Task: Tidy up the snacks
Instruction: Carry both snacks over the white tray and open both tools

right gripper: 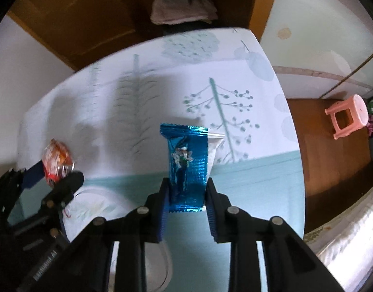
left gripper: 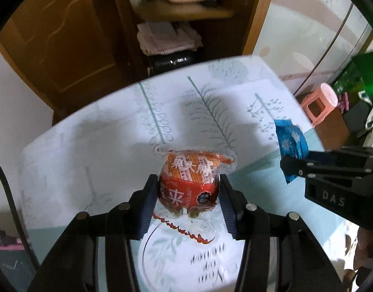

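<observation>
My left gripper (left gripper: 188,185) is shut on a red and orange snack packet (left gripper: 191,177) with a clear wrapper and holds it above the table. It also shows at the left of the right wrist view (right gripper: 57,159). My right gripper (right gripper: 186,189) is shut on a shiny blue snack packet (right gripper: 186,160) and holds it upright over the table. That blue packet shows at the right of the left wrist view (left gripper: 292,143), with the right gripper (left gripper: 293,165) clamped on it.
The table carries a white and pale teal cloth with a plant print (left gripper: 113,146). A clear round plate (left gripper: 186,255) lies under my left gripper. A wooden cabinet with folded cloths (left gripper: 167,39) stands behind the table. A pink plastic stool (right gripper: 347,115) stands on the floor to the right.
</observation>
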### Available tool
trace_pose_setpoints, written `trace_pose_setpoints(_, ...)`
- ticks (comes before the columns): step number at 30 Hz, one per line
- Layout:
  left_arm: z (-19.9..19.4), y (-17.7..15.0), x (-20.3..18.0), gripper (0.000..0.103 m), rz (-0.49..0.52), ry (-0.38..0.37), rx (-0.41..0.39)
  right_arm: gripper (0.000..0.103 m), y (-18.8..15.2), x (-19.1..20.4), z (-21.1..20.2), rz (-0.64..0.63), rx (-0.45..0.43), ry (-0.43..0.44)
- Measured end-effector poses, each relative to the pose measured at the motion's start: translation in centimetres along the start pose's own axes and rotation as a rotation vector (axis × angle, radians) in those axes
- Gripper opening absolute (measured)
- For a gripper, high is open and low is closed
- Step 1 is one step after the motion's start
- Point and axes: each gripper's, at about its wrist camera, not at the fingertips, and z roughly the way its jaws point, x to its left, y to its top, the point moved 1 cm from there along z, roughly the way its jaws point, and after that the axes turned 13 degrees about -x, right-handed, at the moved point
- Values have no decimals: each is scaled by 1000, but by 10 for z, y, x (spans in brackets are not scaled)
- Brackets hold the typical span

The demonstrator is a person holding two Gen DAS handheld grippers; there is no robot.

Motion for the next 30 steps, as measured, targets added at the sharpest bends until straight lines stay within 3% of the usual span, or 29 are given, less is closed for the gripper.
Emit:
trace_pose_setpoints(8, -115, -6, 6, 47, -20, 19, -142, 27, -28, 19, -101, -65, -132, 114)
trace_pose_setpoints(15, -197, -19, 5, 47, -5, 105, -227, 27, -56, 27, -177, -112, -235, 193)
trace_pose_setpoints(24, -267, -47, -1, 47, -17, 146, -283, 27, -93, 33, -245, -161, -326, 255)
trace_pose_setpoints(30, -289, -78, -13, 48, -53, 137, -264, 27, -118, 28, -269, -162, -345, 310)
